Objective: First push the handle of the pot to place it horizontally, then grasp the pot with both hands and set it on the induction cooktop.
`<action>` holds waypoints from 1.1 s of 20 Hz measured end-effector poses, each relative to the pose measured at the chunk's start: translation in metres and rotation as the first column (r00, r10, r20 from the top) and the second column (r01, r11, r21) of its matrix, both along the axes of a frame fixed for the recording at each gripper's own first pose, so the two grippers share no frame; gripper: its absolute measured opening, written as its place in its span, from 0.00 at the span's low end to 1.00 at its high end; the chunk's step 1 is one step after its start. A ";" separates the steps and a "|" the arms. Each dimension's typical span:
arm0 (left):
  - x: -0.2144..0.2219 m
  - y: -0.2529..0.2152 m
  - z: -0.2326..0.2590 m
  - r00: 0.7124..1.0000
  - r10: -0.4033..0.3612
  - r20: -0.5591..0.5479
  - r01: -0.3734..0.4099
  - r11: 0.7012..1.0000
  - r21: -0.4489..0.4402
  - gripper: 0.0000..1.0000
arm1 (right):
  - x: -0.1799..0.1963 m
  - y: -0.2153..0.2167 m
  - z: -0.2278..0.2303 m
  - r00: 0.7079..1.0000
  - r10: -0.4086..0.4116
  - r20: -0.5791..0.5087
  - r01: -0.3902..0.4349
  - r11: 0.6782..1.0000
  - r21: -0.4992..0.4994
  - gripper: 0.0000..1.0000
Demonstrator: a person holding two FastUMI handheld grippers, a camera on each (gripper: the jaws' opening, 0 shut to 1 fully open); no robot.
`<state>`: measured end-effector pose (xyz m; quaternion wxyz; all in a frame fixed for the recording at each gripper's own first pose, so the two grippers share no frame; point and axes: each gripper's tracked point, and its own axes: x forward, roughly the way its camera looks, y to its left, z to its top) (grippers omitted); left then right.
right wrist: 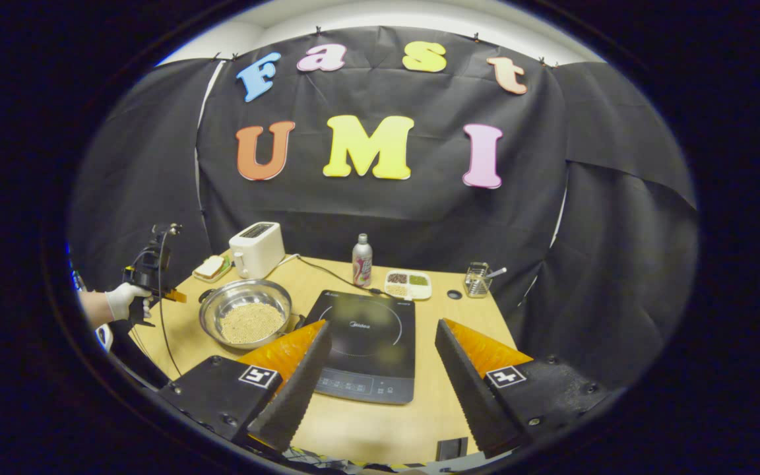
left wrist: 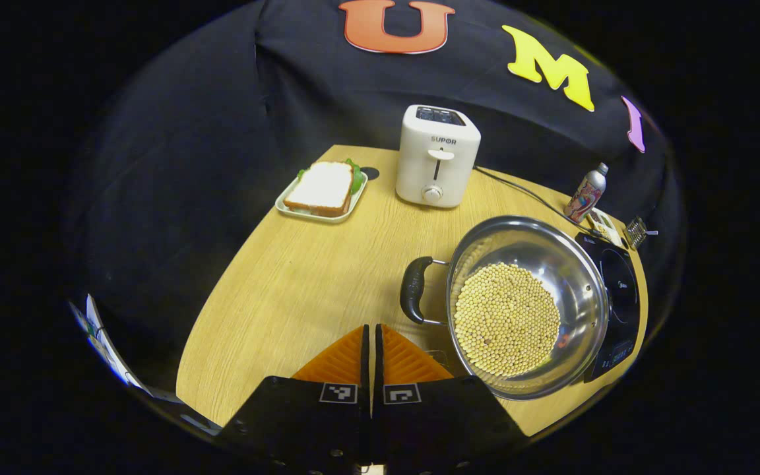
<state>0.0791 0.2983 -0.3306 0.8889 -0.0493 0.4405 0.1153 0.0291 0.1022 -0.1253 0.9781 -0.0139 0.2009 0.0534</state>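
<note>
Pot w/ beans sits just right of the left gripper, jaws closed, empty; handle points toward it. Right gripper wide open, empty, cooktop between its jaws.

The left gripper holds its jaws pressed together, the two ridged fingers meeting along a thin seam with nothing between them. It hangs above the table, tilted downward. In the right gripper view this same gripper appears far off at the left, carried by a white-gloved hand with a bare forearm behind it and a thin cable hanging from it; it points rightward and roughly level.

The right gripper has its jaws spread wide apart, each serrated finger angled outward from the other, gripping nothing. It is raised above the near edge of the table, aimed forward and slightly down.
</note>
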 end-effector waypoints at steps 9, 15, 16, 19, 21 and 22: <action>0.020 -0.017 0.029 0.992 -0.114 0.055 0.108 0.989 0.104 0.98 | 0.082 0.109 -0.085 0.967 0.151 -0.206 -0.125 0.983 0.133 0.98; 0.053 -0.036 0.002 0.981 -0.191 -0.026 0.192 0.970 0.150 0.98 | 0.139 0.180 -0.142 0.912 0.219 -0.347 -0.160 0.968 0.191 0.96; 0.054 -0.041 -0.004 0.978 -0.205 -0.048 0.209 0.970 0.124 0.98 | 0.148 0.186 -0.152 0.903 0.218 -0.369 -0.158 0.970 0.187 0.95; 0.061 -0.034 -0.018 0.971 -0.208 -0.116 0.224 0.963 0.149 0.98 | 0.169 0.203 -0.172 0.878 0.229 -0.420 -0.163 0.969 0.187 0.94; 0.067 -0.036 -0.028 0.966 -0.212 -0.150 0.232 0.964 0.129 0.98 | 0.176 0.204 -0.187 0.862 0.212 -0.461 -0.152 0.975 0.164 0.94; 0.066 -0.039 -0.034 0.960 -0.219 -0.171 0.240 0.965 0.108 0.98 | 0.178 0.203 -0.192 0.855 0.200 -0.478 -0.143 0.978 0.153 0.94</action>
